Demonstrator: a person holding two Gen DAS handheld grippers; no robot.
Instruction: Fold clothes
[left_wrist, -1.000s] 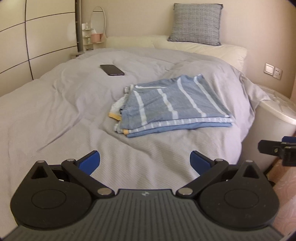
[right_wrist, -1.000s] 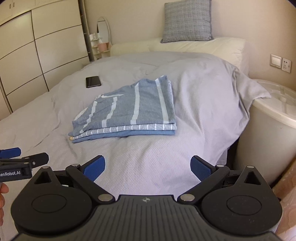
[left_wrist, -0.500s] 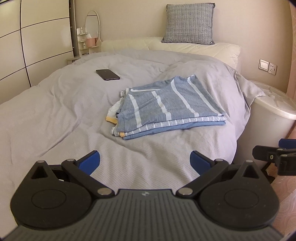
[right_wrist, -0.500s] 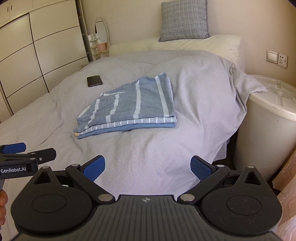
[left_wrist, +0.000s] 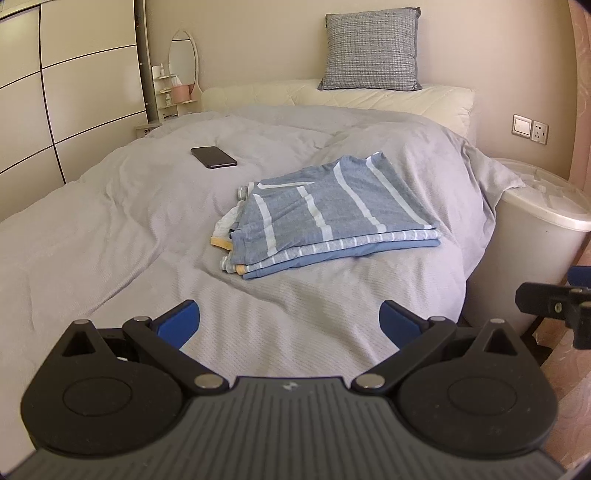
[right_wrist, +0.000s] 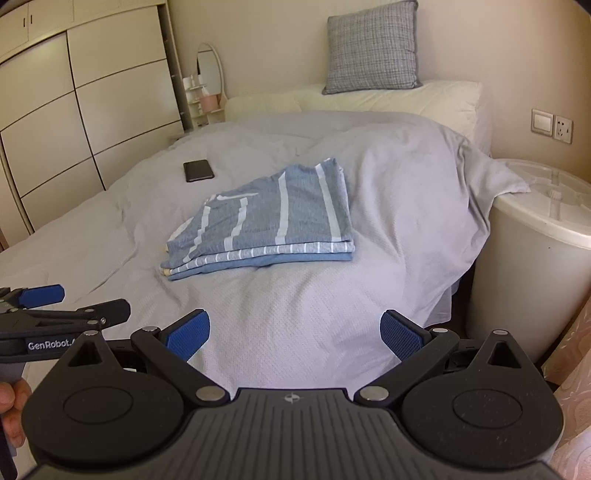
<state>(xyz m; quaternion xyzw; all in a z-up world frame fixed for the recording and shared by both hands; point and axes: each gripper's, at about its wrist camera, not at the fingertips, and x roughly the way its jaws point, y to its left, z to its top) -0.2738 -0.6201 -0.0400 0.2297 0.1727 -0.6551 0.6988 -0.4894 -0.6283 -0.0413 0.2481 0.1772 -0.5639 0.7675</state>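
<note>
A stack of folded blue clothes with white stripes (left_wrist: 328, 218) (right_wrist: 269, 225) lies on the grey bedspread (left_wrist: 110, 229) (right_wrist: 399, 192), toward the bed's right side. Yellow and white edges peek out at the stack's left end. My left gripper (left_wrist: 290, 325) is open over the bed's near edge, well short of the stack, nothing between its blue pads. My right gripper (right_wrist: 295, 332) is open too, also back from the stack and empty. The left gripper (right_wrist: 55, 306) shows at the left of the right wrist view, with a hand (right_wrist: 11, 406) on its grip.
A black phone (left_wrist: 213, 157) (right_wrist: 198, 170) lies on the bedspread beyond the stack. A white round container (left_wrist: 543, 229) (right_wrist: 532, 266) stands right of the bed. A grey pillow (left_wrist: 371, 50) leans on the headboard wall; wardrobes (right_wrist: 74, 122) line the left.
Both grippers have drawn back from the bed, so the folded stack looks farther and smaller. Both stayed open and the stack did not move.
</note>
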